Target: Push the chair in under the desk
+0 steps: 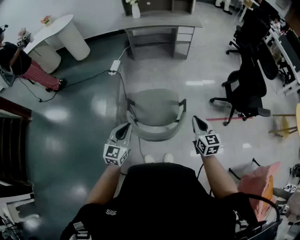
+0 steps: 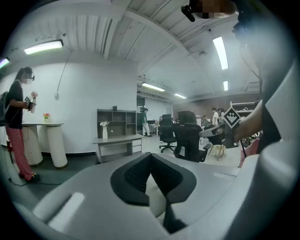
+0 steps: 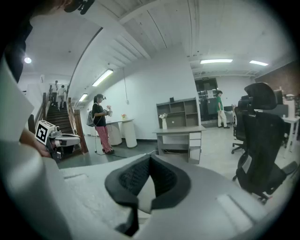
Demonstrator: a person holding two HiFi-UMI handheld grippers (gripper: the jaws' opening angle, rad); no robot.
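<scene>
A grey armchair [image 1: 157, 112] stands on the floor in the head view, its open front toward the grey desk [image 1: 161, 21] at the far wall, with a stretch of floor between them. My left gripper [image 1: 126, 127] is shut, empty, its tip at the chair back's left corner. My right gripper [image 1: 197, 120] is shut and empty too, just off the right armrest. Whether either tip touches the chair I cannot tell. The left gripper view shows the shut left gripper [image 2: 150, 154] aimed toward the desk [image 2: 117, 139]. The right gripper [image 3: 150, 157] likewise faces the desk [image 3: 180, 130]. The chair is hidden in both gripper views.
A white vase [image 1: 136, 9] stands on the desk. A power strip with its cable [image 1: 114, 68] lies on the floor left of the path. Black office chairs [image 1: 246, 89] stand at the right. A white round table [image 1: 61, 33] and a person [image 1: 28, 65] are at far left.
</scene>
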